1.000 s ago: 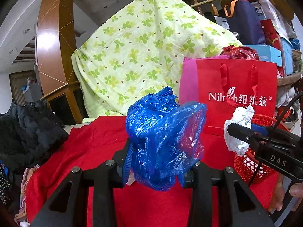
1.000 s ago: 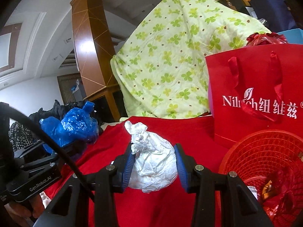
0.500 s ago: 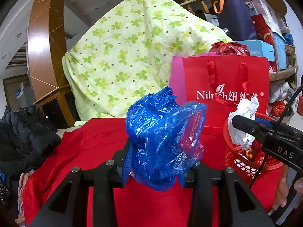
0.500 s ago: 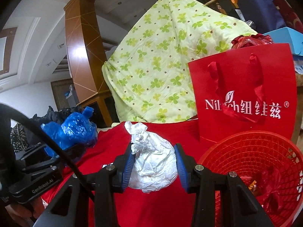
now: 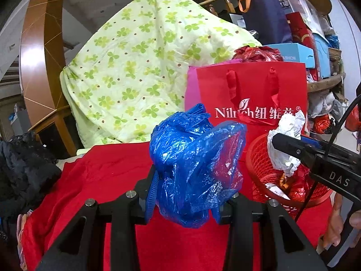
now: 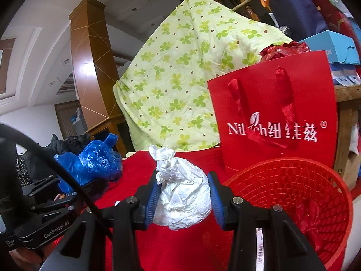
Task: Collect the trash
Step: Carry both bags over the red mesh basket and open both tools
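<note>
Left gripper (image 5: pixel 183 199) jaws pinching blue plastic bag (image 5: pixel 194 164); right gripper (image 6: pixel 182 199) pinching white paper wad (image 6: pixel 182 197) beside red basket (image 6: pixel 291 180); both prob. light, soft, crushable; best gripped mid-bulk.

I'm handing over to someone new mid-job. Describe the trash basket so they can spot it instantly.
Start from the big red gift bag with white lettering, standing on the red cloth. Directly in front of it sits the red plastic mesh basket. It is round, open-topped and latticed, with wrappers already inside.
</note>
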Tool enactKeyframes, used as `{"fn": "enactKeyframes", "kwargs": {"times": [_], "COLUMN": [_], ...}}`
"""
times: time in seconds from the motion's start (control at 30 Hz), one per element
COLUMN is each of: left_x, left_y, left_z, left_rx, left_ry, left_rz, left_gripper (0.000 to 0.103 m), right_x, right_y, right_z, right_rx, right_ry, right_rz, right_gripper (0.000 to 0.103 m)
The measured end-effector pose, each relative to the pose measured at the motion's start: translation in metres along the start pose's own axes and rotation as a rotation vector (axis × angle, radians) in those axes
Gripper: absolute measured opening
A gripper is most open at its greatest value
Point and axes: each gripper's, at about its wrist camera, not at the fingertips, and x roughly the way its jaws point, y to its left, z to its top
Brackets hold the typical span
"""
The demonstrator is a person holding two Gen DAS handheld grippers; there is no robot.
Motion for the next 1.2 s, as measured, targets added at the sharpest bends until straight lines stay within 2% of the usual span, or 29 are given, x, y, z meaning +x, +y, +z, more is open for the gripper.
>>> {"fn": "enactKeyframes", "kwargs": {"times": [0.73, 1.2], "left_x": [0.008, 0.014], "left_y": [-0.045, -0.070], "left_z": [0.011, 0.016], "left_rx": [0.071, 0.106], "left_ry": [0.011, 0.016], "left_rz": [-0.072, -0.130], "left_gripper": [0.042, 0.042], "right_x": [-0.023, -0.030], "right_y": [-0.039, -0.068], "right_z": [0.006, 0.008], "right_rx": [0.071, 0.168], "right_ry": [-0.023, -0.025], "right_rz": [-0.075, -0.120], "right_gripper": [0.046, 0.046]}}
